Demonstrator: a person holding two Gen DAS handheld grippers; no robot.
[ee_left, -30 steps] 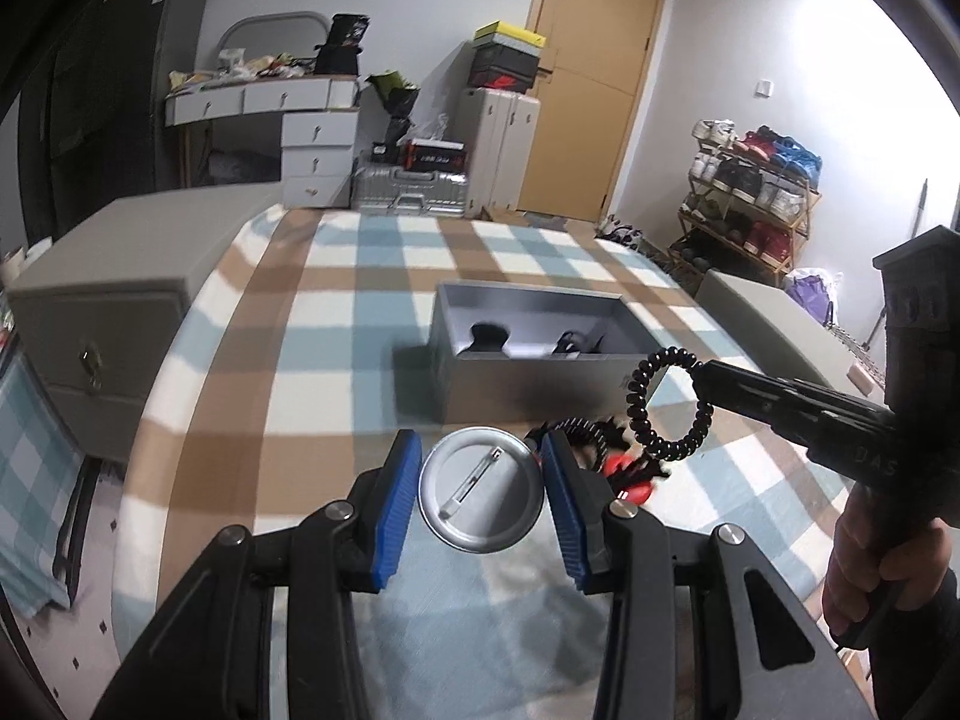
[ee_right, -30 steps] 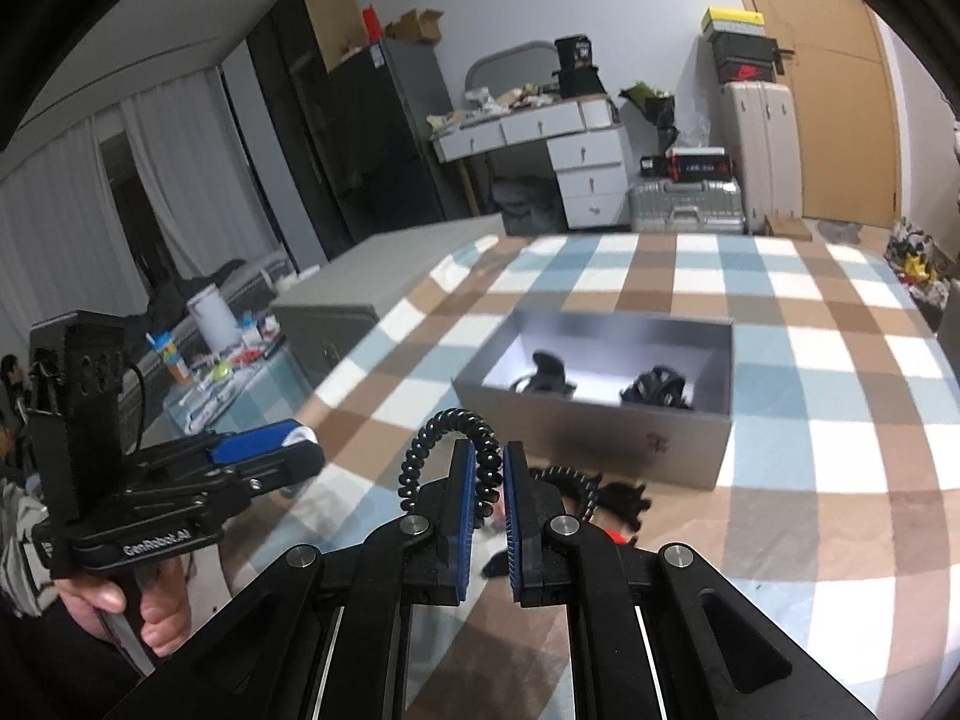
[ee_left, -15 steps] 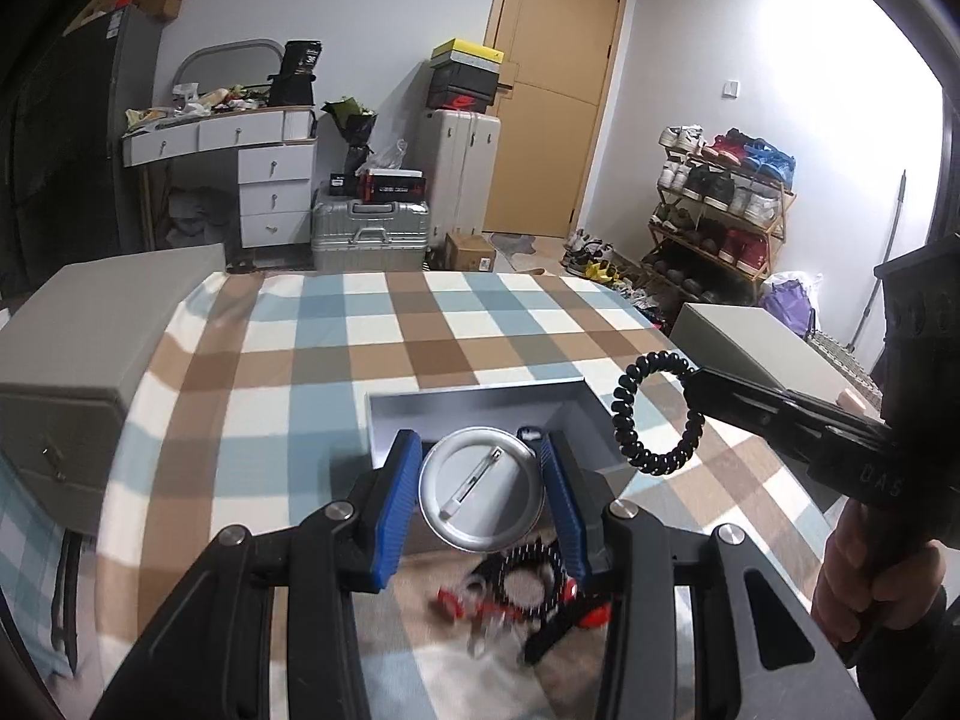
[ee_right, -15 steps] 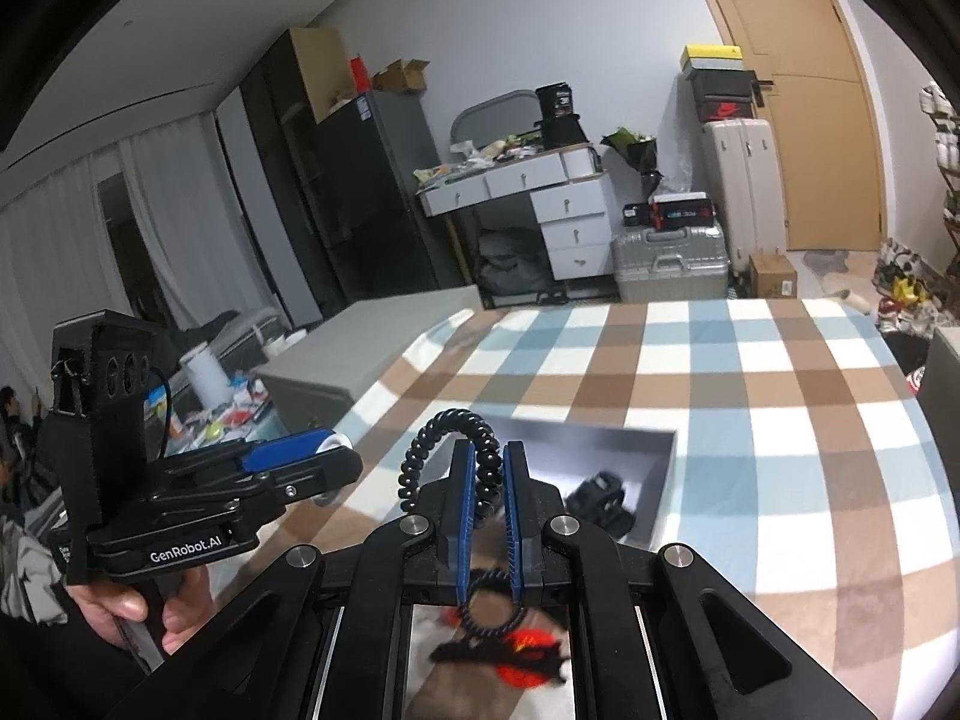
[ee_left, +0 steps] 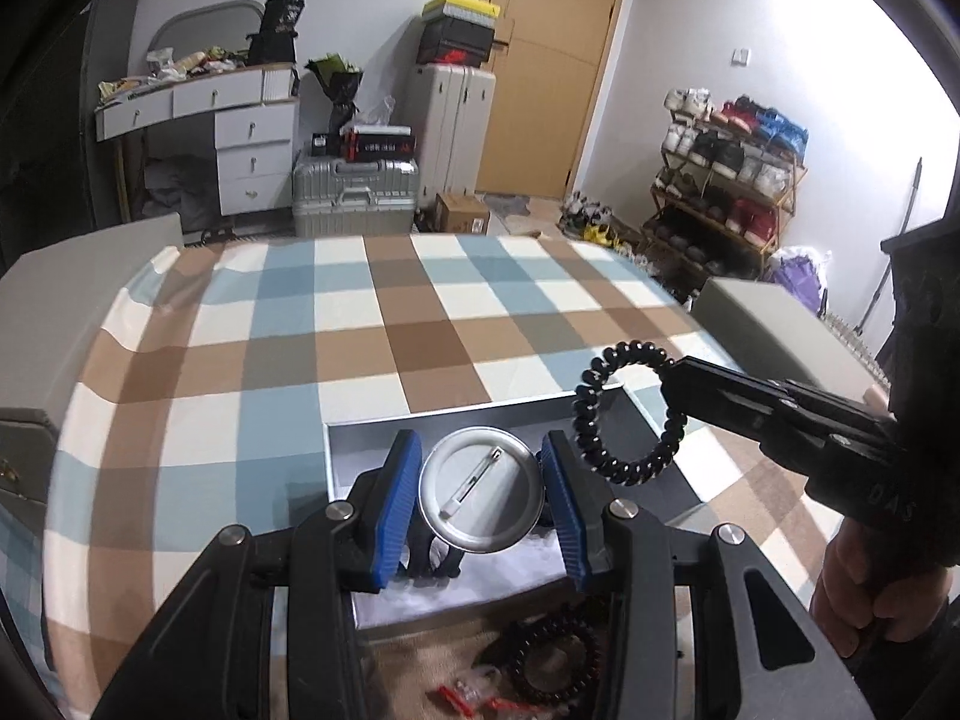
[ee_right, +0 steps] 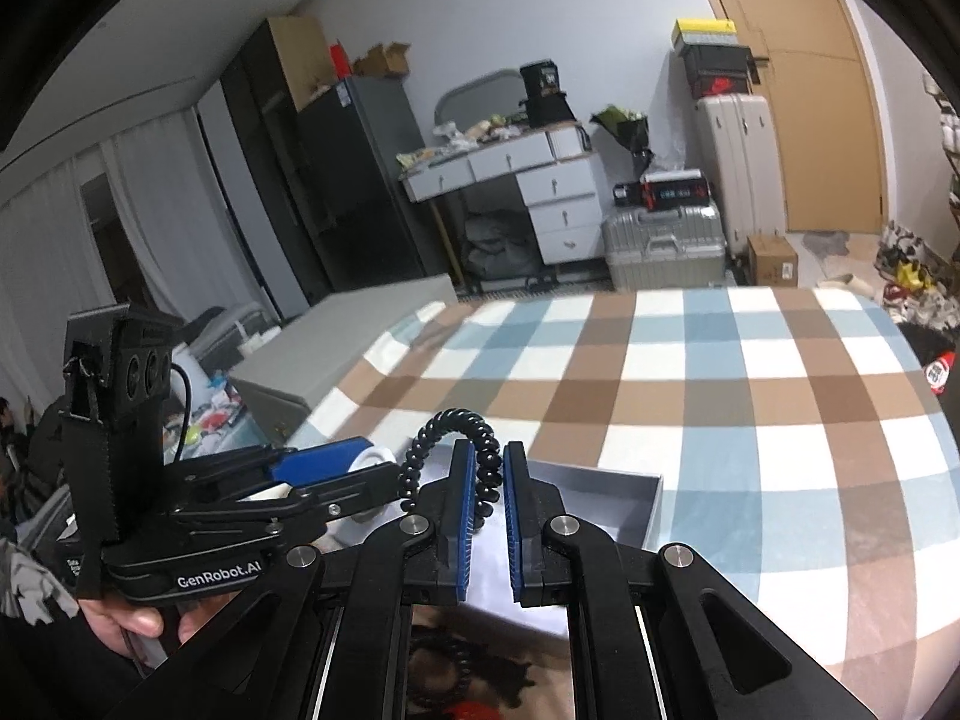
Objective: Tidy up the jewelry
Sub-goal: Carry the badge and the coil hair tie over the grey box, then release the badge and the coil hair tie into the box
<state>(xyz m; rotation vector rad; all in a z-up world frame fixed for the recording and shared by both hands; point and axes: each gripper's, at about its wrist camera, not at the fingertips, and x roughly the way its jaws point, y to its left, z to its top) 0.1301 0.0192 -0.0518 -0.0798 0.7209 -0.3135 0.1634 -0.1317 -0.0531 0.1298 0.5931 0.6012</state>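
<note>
1. Jewelry is partly held and partly loose: the left gripper [ee_left: 480, 501] has its fingers clamped on a round silver pin badge [ee_left: 480, 489] above the grey box [ee_left: 360, 438].
2. The right gripper [ee_right: 485, 525] has its fingers closed on a black spiral hair tie [ee_right: 447, 426].
3. More black and red pieces [ee_left: 543, 672] lie on the checked cloth [ee_left: 420, 312], just before the box.

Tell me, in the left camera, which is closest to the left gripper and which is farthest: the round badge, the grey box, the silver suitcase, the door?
1. Round badge, between the left gripper fingers.
2. Grey box, just below.
3. Silver suitcase, on the floor past the table.
4. Door, back wall.
</note>
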